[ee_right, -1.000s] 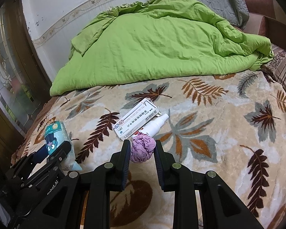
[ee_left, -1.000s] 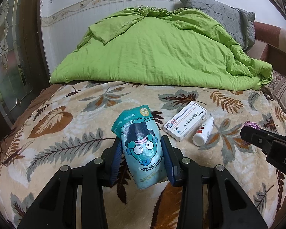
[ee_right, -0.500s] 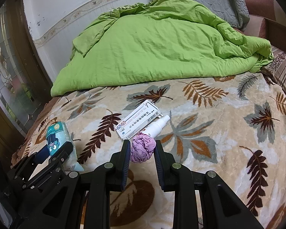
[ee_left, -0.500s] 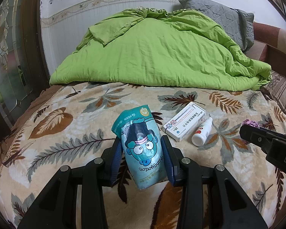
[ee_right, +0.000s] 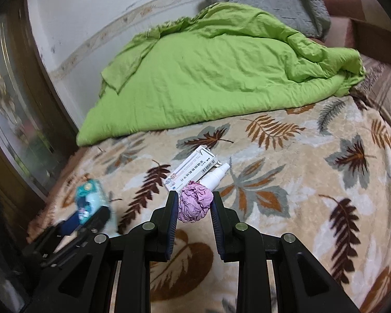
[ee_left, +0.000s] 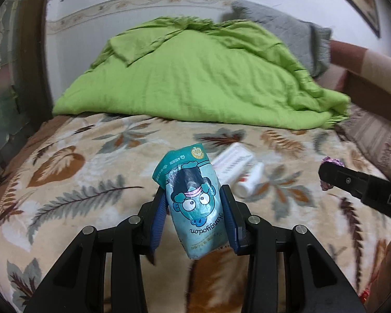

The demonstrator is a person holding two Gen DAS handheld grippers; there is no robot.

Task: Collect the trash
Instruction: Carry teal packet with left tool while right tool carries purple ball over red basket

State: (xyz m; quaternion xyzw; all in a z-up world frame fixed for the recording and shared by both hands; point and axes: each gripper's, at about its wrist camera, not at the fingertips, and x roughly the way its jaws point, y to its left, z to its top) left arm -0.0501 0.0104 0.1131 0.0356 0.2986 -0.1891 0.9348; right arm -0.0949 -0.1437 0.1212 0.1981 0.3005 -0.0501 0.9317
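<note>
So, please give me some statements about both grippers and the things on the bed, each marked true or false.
1. The left gripper holds a teal packet. True.
2. The right gripper is empty. False: its fingers clamp a purple paper ball.
3. A white box and a white bottle lie side by side on the blanket. True.
4. The green quilt covers the box. False: the quilt lies farther back, apart from it.

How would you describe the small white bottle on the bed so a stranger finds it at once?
Start at the green quilt, then come forward onto the leaf-patterned blanket. There a white box lies flat; the white bottle lies alongside it, round and plain, unlike the flat printed box.
</note>
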